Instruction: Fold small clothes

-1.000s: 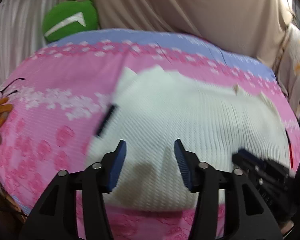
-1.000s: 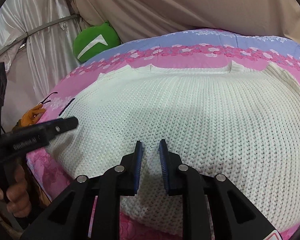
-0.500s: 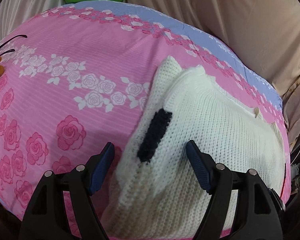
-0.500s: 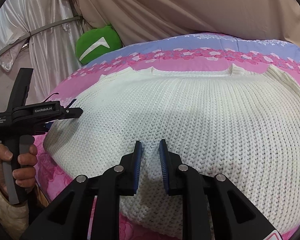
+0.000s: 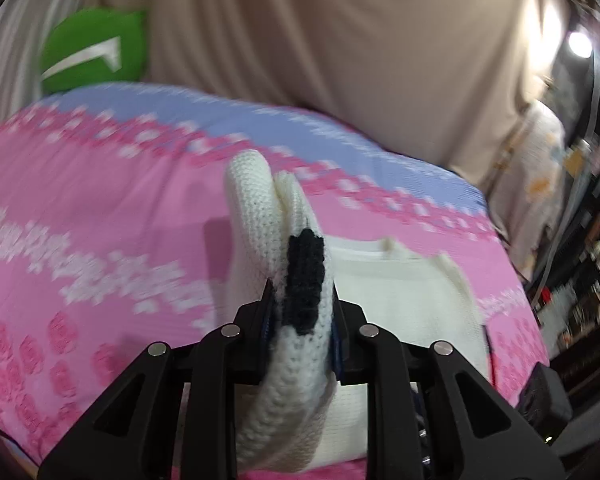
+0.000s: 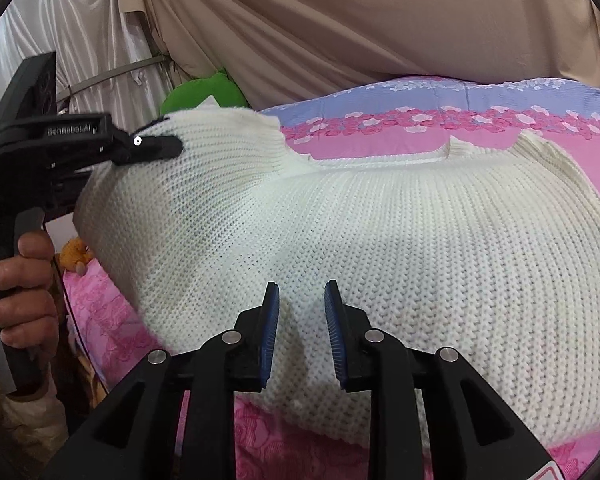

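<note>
Pink floral bedspread (image 6: 380, 148) backed by beige drapery, white knit sweater (image 6: 420, 260) spread on it, left gripper (image 5: 302, 312) closing, clamped on raised sleeve edge, right gripper (image 6: 302, 312) opening above sweater, nothing held.

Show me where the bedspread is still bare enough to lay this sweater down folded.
Bare bedspread runs beyond the white sweater, toward the beige curtain. Another patch lies left of the lifted sleeve. The left edge is crowded: left gripper, green cushion.

light: bright, lamp glare (image 5: 579, 43) upper right; blur: left view smeared; edges: fisheye bowed, dark corners
</note>
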`<state>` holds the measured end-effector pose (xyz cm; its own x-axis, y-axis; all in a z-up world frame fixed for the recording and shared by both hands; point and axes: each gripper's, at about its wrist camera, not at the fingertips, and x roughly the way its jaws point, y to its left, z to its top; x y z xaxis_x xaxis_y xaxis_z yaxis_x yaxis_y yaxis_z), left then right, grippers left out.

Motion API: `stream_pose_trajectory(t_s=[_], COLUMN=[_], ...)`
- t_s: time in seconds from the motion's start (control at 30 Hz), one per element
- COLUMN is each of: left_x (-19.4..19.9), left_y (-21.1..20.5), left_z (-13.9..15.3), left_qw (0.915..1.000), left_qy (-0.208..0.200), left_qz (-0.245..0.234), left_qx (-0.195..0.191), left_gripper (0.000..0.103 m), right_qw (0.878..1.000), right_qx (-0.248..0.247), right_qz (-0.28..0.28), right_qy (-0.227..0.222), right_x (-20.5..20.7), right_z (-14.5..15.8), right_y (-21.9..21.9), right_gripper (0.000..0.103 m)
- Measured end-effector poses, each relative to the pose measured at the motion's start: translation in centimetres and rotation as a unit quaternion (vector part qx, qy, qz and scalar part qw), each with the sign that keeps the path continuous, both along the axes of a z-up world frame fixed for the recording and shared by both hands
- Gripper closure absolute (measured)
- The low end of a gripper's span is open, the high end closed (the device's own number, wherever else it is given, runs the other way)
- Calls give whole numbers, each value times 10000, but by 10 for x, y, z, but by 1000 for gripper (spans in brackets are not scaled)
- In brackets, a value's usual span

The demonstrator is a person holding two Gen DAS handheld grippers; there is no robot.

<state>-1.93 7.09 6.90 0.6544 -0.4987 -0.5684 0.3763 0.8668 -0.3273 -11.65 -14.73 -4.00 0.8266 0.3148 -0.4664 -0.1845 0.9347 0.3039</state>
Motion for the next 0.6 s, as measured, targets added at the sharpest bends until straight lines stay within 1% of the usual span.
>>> stream_pose_trajectory(t_s=[0.1, 0.17, 0.23, 0.3, 0.4, 0.43, 0.47, 0.5, 0.53, 0.57, 0.6], left_x=[-13, -20, -25, -25, -19, -17, -16, -19, -23, -25, -27], left_y=[-47, -83, -112, -146, -186, -195, -200, -200, -198, -192, -183], left_z=[10, 11, 6, -9, -43, -55, -65, -66, -62, -56, -47], left_qw=[9980, 9944, 9910, 9866, 9816, 9789, 9777, 9784, 9788, 9788, 9787], left_qy=[-197, -243, -286, -124, 238, 371, 453, 370, 281, 290, 324], left_qz=[-602, -1025, -1283, -1576, -1739, -1802, -1832, -1820, -1818, -1870, -1944], left_qx=[32, 104, 241, 406, 759, 884, 916, 905, 906, 789, 583], left_gripper=[82, 82, 82, 82, 81, 80, 79, 76, 74, 72, 69], right_qw=[9998, 9991, 9978, 9959, 9918, 9905, 9887, 9874, 9866, 9854, 9845], right_qx=[2, 9, 29, 50, 89, 125, 174, 188, 211, 228, 230], right_qz=[-211, -407, -658, -906, -1273, -1364, -1482, -1560, -1609, -1675, -1731], right_qy=[-73, -105, -117, -73, 40, 85, 145, 181, 187, 179, 149], right_x=[-19, -32, -44, -55, -68, -71, -75, -77, -79, -82, -84], right_z=[2, 3, 2, 0, -7, -9, -12, -15, -15, -14, -13], right_y=[-17, -31, -47, -64, -87, -94, -103, -109, -114, -120, -123], right_gripper=[76, 75, 75, 73, 72, 72, 71, 71, 71, 71, 71])
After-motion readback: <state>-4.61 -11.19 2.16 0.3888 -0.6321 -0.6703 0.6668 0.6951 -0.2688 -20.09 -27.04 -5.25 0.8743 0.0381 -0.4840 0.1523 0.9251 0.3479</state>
